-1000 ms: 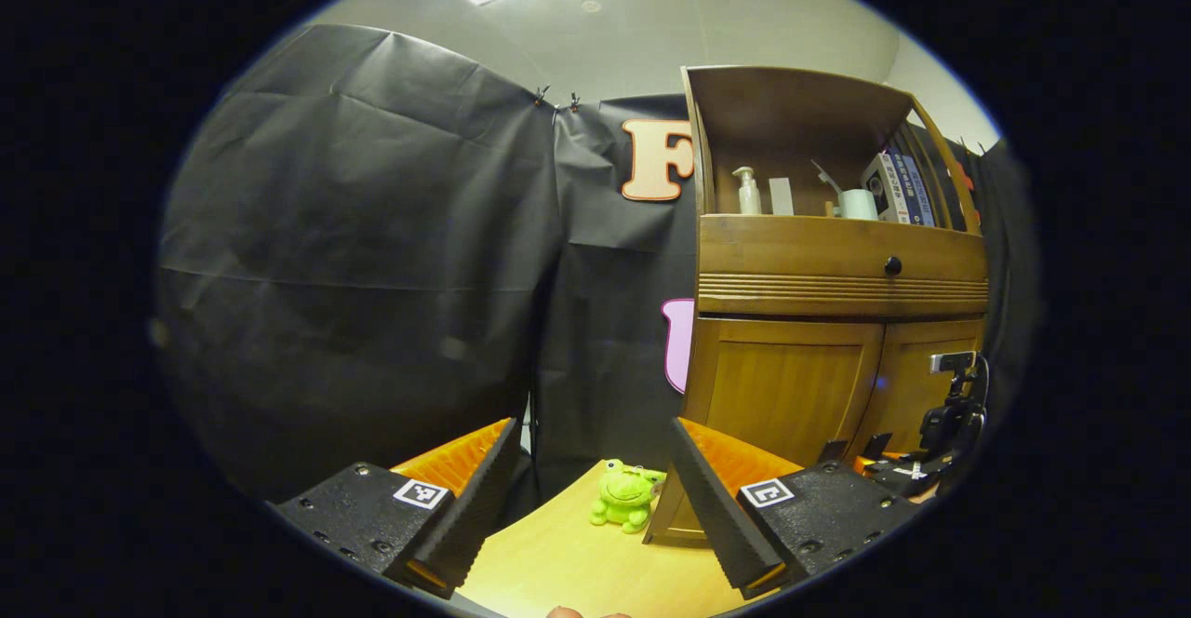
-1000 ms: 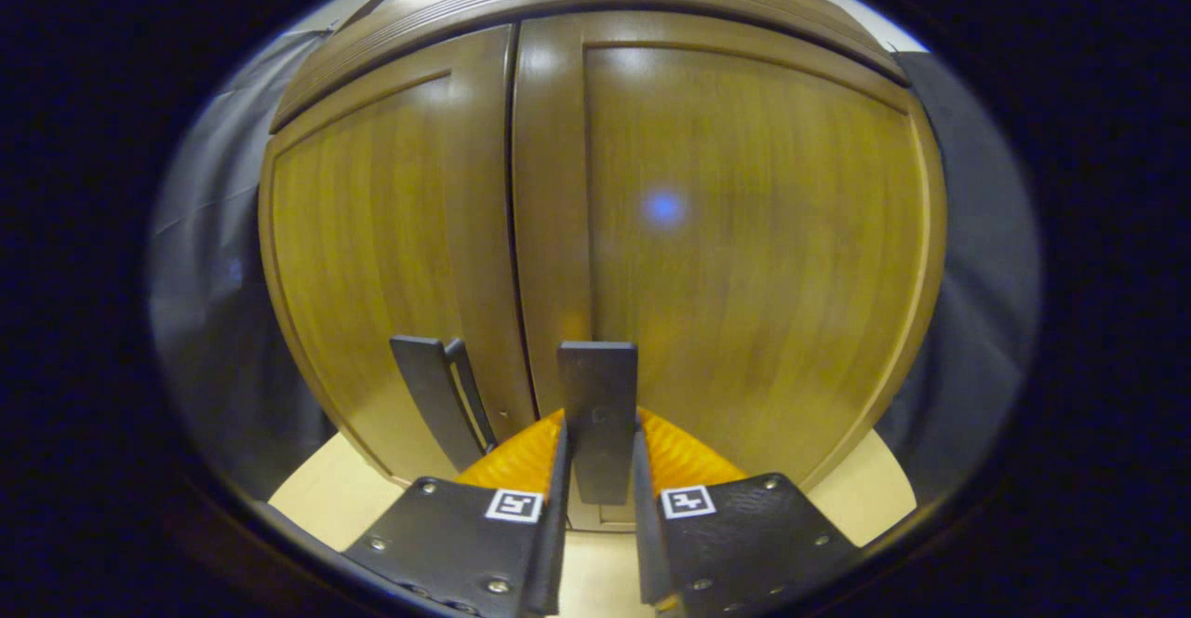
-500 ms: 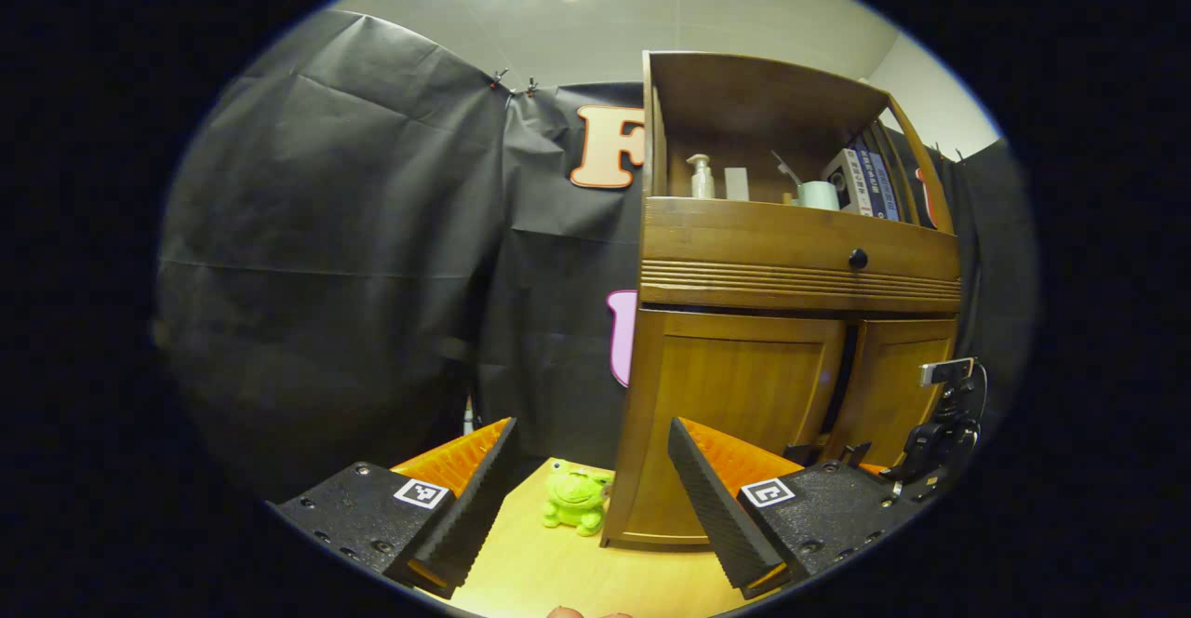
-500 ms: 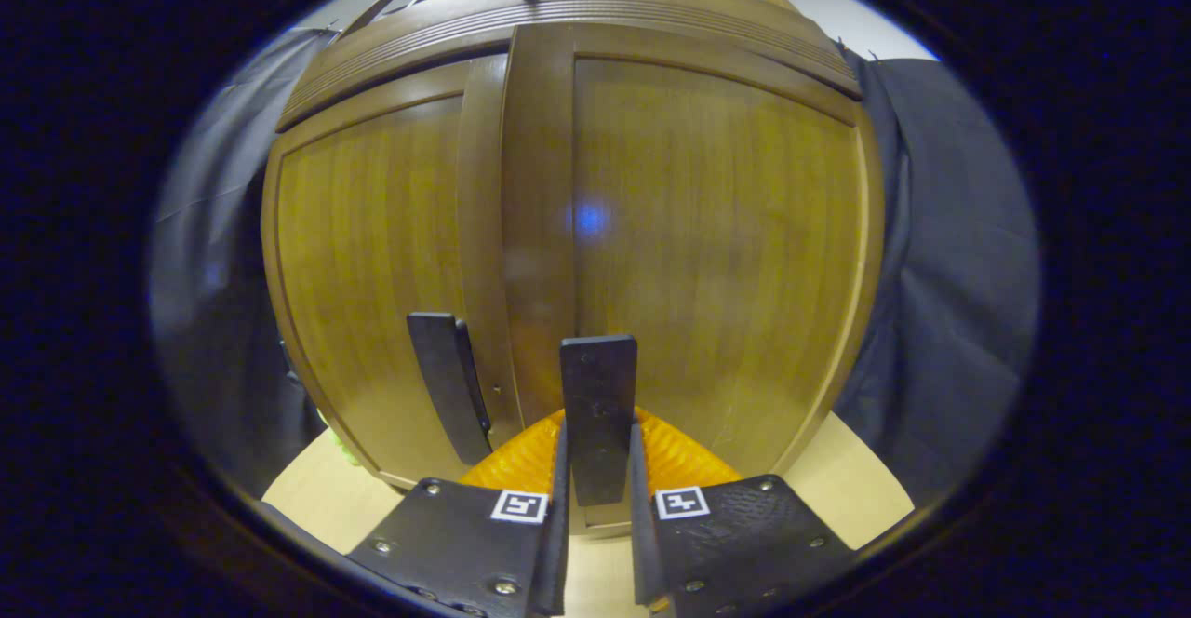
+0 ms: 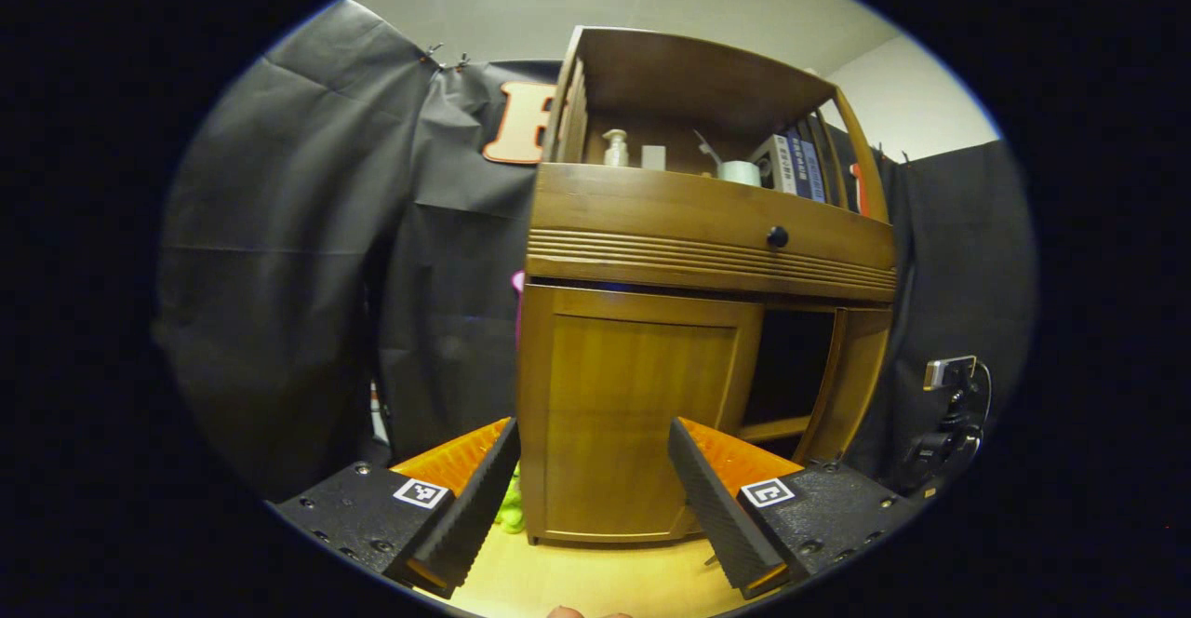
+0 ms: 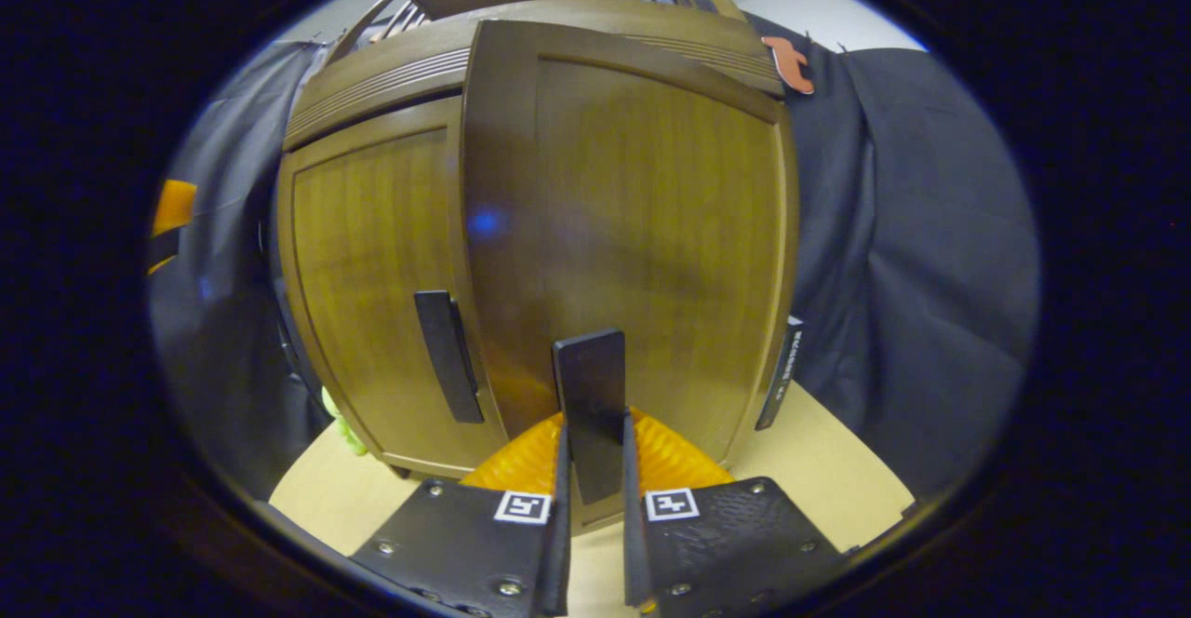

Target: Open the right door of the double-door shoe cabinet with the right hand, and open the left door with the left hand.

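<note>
Right door [image 6: 642, 227] swung partly open, left door [image 5: 633, 413] closed.
The right gripper [image 6: 593, 469] is pinching the right door's handle [image 6: 590, 404] between both fingers. The left gripper [image 5: 591, 478] is spread wide, facing the left door of the cabinet [image 5: 707, 236], not touching it.

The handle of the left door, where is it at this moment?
In the right gripper view, the left door's handle stands upright on the closed left door, near its right edge, just left of the right door's handle held between the right gripper fingers.
</note>
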A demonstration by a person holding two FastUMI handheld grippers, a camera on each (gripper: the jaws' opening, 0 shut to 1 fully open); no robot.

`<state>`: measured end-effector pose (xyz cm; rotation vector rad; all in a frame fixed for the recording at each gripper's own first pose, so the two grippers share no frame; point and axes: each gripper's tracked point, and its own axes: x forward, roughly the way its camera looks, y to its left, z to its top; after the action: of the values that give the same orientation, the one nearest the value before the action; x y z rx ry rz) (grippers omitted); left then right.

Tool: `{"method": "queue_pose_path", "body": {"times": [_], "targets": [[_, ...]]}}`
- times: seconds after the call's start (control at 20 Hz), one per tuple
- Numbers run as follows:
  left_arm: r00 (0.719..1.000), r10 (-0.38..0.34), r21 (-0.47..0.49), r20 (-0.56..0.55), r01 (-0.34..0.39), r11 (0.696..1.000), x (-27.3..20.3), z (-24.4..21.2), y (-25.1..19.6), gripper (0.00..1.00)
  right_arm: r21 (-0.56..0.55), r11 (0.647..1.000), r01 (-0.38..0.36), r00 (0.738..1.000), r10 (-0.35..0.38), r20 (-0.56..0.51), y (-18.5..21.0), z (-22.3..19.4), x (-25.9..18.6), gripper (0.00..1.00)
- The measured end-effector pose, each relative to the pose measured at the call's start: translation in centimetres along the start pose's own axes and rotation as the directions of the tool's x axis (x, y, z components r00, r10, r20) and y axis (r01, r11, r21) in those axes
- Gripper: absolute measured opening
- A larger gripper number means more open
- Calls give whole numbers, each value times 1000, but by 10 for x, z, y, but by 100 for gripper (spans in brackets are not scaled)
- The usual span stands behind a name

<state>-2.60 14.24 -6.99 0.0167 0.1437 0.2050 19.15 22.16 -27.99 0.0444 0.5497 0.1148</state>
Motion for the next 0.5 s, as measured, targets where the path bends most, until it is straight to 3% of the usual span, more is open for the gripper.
{"method": "queue_pose_path", "body": {"times": [0.15, 0.5], "targets": [[998, -61, 12, 0, 61, 998, 12, -5, -26, 98, 19, 999, 29, 1000, -29, -5, -11, 4, -7, 23], [984, -171, -6, -41, 171, 985, 34, -31, -82, 97, 29, 987, 156, 988, -156, -10, -83, -8, -55, 22]]}}
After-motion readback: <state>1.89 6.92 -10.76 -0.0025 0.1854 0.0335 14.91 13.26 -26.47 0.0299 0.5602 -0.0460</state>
